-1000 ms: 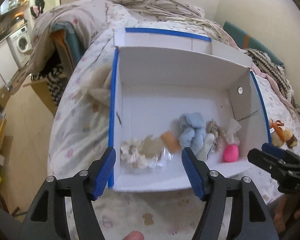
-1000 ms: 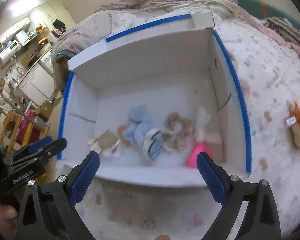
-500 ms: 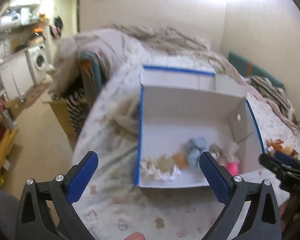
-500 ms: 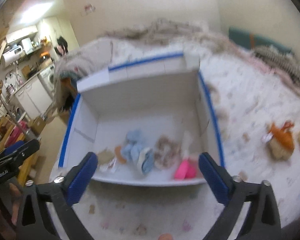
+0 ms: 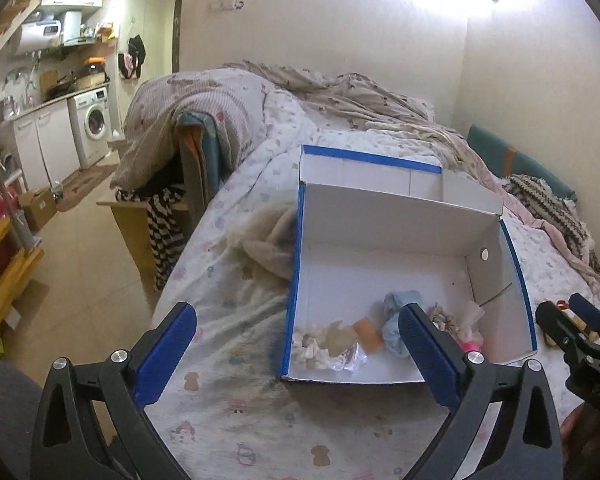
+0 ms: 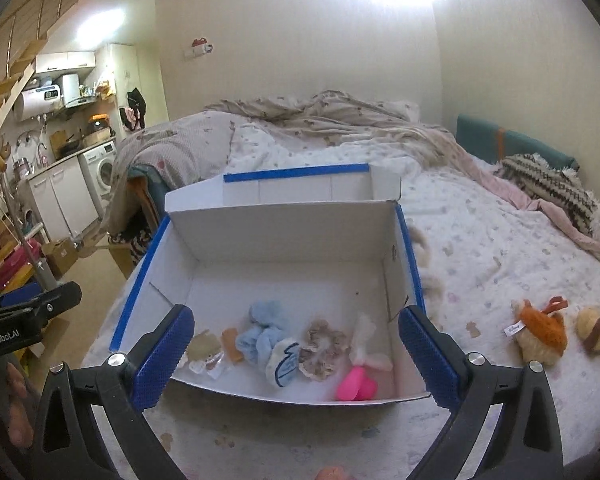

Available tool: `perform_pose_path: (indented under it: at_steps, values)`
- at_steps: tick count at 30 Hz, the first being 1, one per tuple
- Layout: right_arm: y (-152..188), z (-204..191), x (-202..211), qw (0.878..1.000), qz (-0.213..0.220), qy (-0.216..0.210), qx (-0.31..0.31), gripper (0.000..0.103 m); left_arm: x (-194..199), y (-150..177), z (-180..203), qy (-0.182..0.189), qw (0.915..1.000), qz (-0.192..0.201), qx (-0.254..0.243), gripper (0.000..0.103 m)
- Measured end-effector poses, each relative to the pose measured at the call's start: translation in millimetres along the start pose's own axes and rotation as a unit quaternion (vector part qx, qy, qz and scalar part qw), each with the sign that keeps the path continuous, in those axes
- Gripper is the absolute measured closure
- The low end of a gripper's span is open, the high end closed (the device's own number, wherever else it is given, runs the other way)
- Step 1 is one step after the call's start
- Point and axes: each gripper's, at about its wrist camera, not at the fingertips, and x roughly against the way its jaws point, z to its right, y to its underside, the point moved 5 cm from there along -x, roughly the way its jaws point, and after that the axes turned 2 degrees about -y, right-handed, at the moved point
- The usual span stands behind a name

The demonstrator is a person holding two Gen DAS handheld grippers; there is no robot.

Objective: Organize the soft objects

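A white cardboard box [image 6: 284, 240] with blue-taped edges lies open on the bed; it also shows in the left wrist view [image 5: 384, 216]. Along its near wall lie several soft items: a light blue cloth [image 6: 262, 334], a beige scrunchie [image 6: 324, 350], a pink toy [image 6: 356, 386], an orange piece [image 6: 232, 344]. An orange plush [image 6: 540, 332] and a brown-and-cream plush [image 6: 596, 330] lie on the bedsheet right of the box. My left gripper [image 5: 296, 348] is open and empty, raised before the box. My right gripper [image 6: 294, 350] is open and empty, also raised before it.
A cream fuzzy cloth [image 5: 268, 236] lies on the bed against the box's left side. A rumpled duvet [image 6: 320, 120] covers the far bed. A knitted throw [image 6: 552, 188] lies far right. The bed edge drops to the floor [image 5: 68, 264] on the left.
Both grippers have pulled back and up from the box, so it looks smaller and the room shows. Both sets of jaws have spread wider, the left most. The items in the box have not moved.
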Motion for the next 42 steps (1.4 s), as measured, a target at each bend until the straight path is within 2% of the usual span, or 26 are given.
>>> perform_pose_path:
  at_steps: [2, 7, 20, 42]
  values:
    - [1, 0, 0, 1.000, 0.000, 0.002, 0.001, 0.000, -3, 2, 1, -0.007, 0.9999, -0.006, -0.006, 0.002]
    - [0, -1, 0, 1.000, 0.003, 0.003, 0.001, 0.000, -7, 6, 4, 0.003, 0.9999, -0.014, -0.007, 0.002]
    - [-1, -1, 0, 1.000, 0.002, 0.002, -0.004, 0.000, -1, 7, 16, -0.006, 0.9992, 0.006, -0.039, 0.002]
    - [2, -5, 1, 1.000, 0.001, 0.001, -0.004, 0.000, -1, 7, 19, -0.005, 0.9993, 0.006, -0.037, 0.002]
